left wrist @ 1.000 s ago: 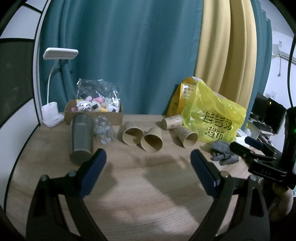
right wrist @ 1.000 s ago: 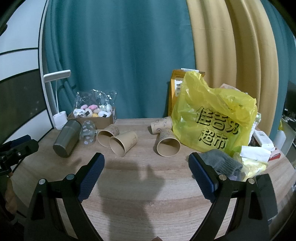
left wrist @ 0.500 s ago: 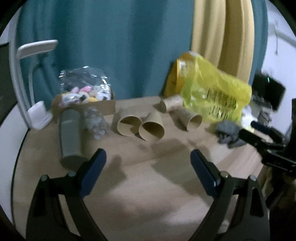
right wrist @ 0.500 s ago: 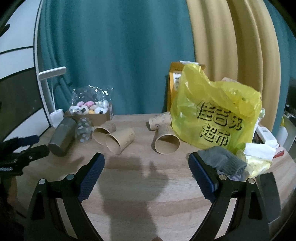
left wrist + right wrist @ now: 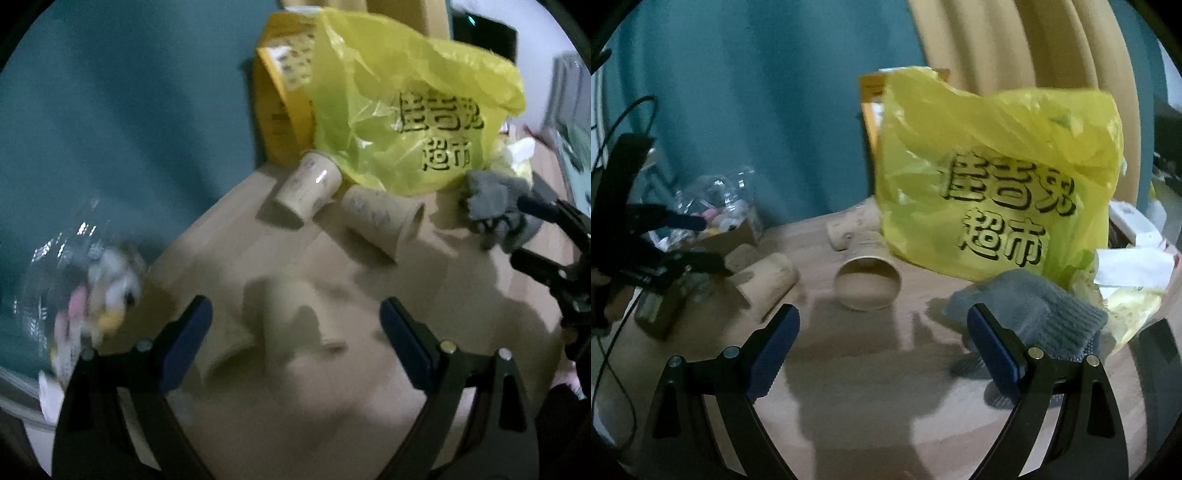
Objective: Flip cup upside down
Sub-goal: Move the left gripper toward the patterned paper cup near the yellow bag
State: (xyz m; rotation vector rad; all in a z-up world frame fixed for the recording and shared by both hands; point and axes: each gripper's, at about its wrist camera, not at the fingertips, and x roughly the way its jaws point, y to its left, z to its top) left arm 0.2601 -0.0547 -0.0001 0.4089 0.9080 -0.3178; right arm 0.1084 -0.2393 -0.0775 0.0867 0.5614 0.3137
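Note:
Several brown paper cups lie on their sides on the wooden table (image 5: 871,398). In the right wrist view one cup (image 5: 867,282) faces me with its open mouth, another (image 5: 854,226) lies behind it, and one (image 5: 767,286) lies at the left. My right gripper (image 5: 882,343) is open and empty, just short of the facing cup. In the left wrist view, tilted and blurred, two cups (image 5: 308,186) (image 5: 384,221) lie by the yellow bag, and a blurred cup (image 5: 291,325) lies between my open left gripper's (image 5: 295,339) fingers. The left gripper also shows in the right wrist view (image 5: 690,242).
A yellow plastic bag (image 5: 1001,184) stands at the back right with an orange box (image 5: 284,107) behind it. A grey glove (image 5: 1027,314) lies by the right finger. A box of small toys in plastic (image 5: 716,218) and a metal tumbler (image 5: 657,310) are at the left.
The left gripper has moved forward over the cups and tilted sharply, blurring its view. The right gripper has moved closer to the facing cup. Both stay open.

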